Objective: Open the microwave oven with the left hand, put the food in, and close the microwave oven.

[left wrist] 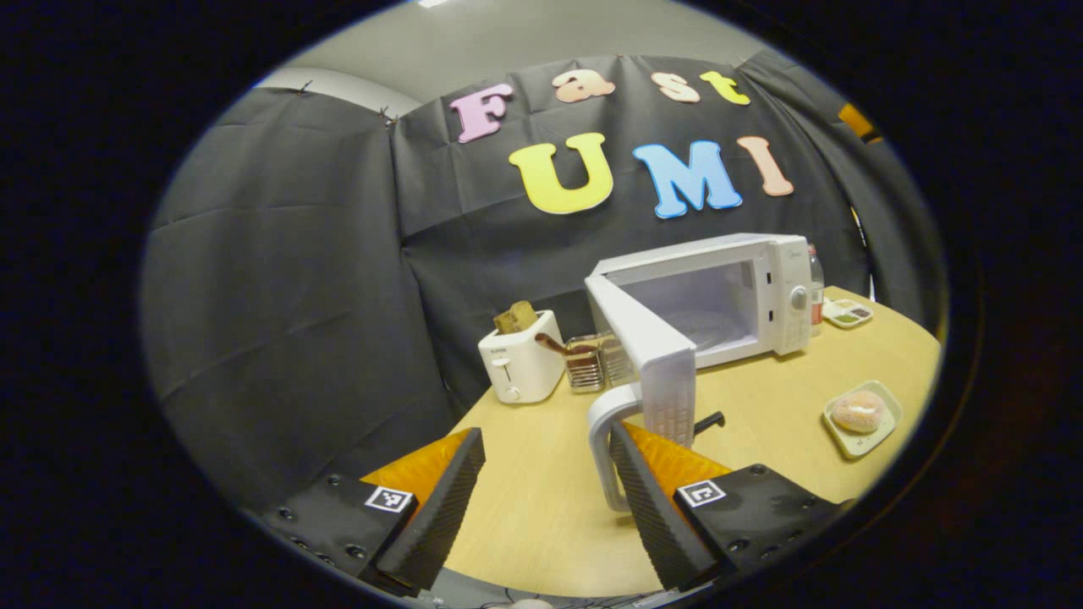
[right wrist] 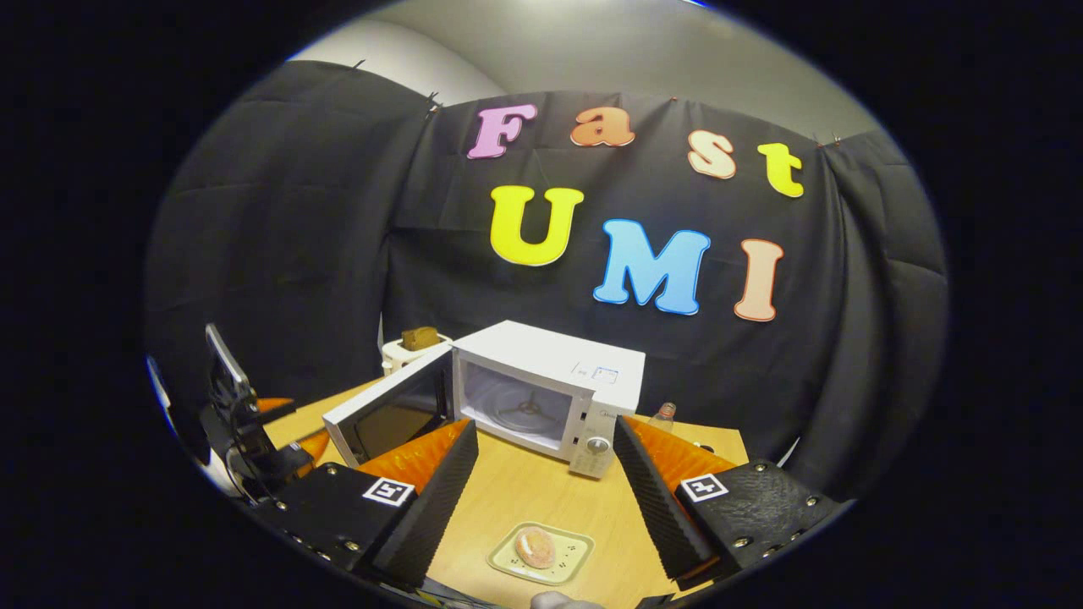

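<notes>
Left gripper point(left wrist: 546, 474): fingers spread wide, nothing pinched between them. Its right finger point(left wrist: 647, 499) stands just beside the door handle point(left wrist: 602, 448), handle at about 1 o'clock from the finger gap; whether finger and handle touch I cannot tell. Gripper points level across the table point(left wrist: 541, 524), toward the swung-out door.

Right gripper point(right wrist: 541, 486): fingers likewise spread, empty. It hangs above the table, tilted downward; the plate point(right wrist: 541, 554) lies at 6 o'clock, between the two fingers in the picture but lower, not touched. In the right gripper view the other gripper, with its rig, shows at 9 o'clock near the door.

Count, near to far:
- Plate with food: 1. One round bun point(right wrist: 535, 546) sits on it. In the left gripper view the same plate point(left wrist: 871, 436) is at 3 o'clock, well apart from that gripper.
- Microwave point(right wrist: 550, 397): 1, white, door point(right wrist: 393, 414) open, swung out to its left. Cavity shows the turntable; nothing else seen in it. One knob on the control panel.
- Wire rack point(left wrist: 588, 364): 1, between toaster and microwave; contents unclear.
- Toaster point(left wrist: 520, 368): 1, white, at 11 o'clock from the door handle, one slice of bread point(left wrist: 514, 317) standing up out of it.
- Bottle point(left wrist: 815, 292): 1, behind the microwave's right side.
- Small divided tray point(left wrist: 848, 313): 1, far right of the table, beside the bottle.
</notes>
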`<state>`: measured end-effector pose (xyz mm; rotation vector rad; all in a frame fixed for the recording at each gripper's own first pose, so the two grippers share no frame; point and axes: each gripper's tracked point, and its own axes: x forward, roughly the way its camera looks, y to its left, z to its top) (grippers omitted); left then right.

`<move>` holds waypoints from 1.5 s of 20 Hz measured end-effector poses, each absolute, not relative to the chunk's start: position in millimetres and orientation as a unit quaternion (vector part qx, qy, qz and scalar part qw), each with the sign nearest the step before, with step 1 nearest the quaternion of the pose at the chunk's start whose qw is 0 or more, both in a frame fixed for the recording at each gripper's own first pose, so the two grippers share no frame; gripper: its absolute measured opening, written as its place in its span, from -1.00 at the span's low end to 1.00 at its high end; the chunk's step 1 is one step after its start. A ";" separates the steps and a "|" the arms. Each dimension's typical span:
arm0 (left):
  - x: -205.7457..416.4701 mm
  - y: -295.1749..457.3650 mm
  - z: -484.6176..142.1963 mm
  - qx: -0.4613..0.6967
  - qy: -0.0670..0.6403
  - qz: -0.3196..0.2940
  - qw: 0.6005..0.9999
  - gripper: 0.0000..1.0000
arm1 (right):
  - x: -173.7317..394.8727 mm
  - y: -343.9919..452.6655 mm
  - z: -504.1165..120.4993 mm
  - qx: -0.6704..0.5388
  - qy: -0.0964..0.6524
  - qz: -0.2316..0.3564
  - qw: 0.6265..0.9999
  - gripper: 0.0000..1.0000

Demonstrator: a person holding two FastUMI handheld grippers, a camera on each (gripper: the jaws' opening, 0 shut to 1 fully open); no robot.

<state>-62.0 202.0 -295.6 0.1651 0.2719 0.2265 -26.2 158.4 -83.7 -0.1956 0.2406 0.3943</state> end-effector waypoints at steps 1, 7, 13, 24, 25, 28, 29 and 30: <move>-66.5 206.8 -286.3 0.080 0.131 0.122 0.981 0.95 | -27.3 151.8 -104.4 -0.107 0.136 0.200 0.964 0.96; -84.9 192.9 -186.3 0.069 0.074 0.141 0.985 0.95 | -34.2 111.3 -244.4 -0.133 0.255 0.213 0.934 0.92; -73.9 121.4 -117.0 0.027 0.055 0.122 0.991 1.00 | -36.4 107.6 -346.3 -0.152 0.320 0.259 0.898 0.92; -24.8 78.0 -82.5 0.049 0.052 0.070 0.995 0.94 | 9.9 140.7 -409.0 -0.166 0.349 0.258 0.886 0.92; -20.9 77.4 -83.0 0.053 0.052 0.067 0.995 0.89 | 12.1 141.4 -411.6 -0.161 0.350 0.258 0.886 0.92; -11.7 74.6 -85.5 0.057 0.054 0.054 0.995 1.00 | 17.7 141.5 -420.5 -0.161 0.365 0.254 0.881 0.92; -9.0 75.6 -85.8 0.058 0.055 0.051 0.996 1.00 | 15.1 143.2 -422.8 -0.155 0.373 0.261 0.877 0.92; -8.6 78.0 -87.6 0.057 0.057 0.050 0.995 1.00 | 17.4 146.1 -428.3 -0.151 0.377 0.258 0.877 0.80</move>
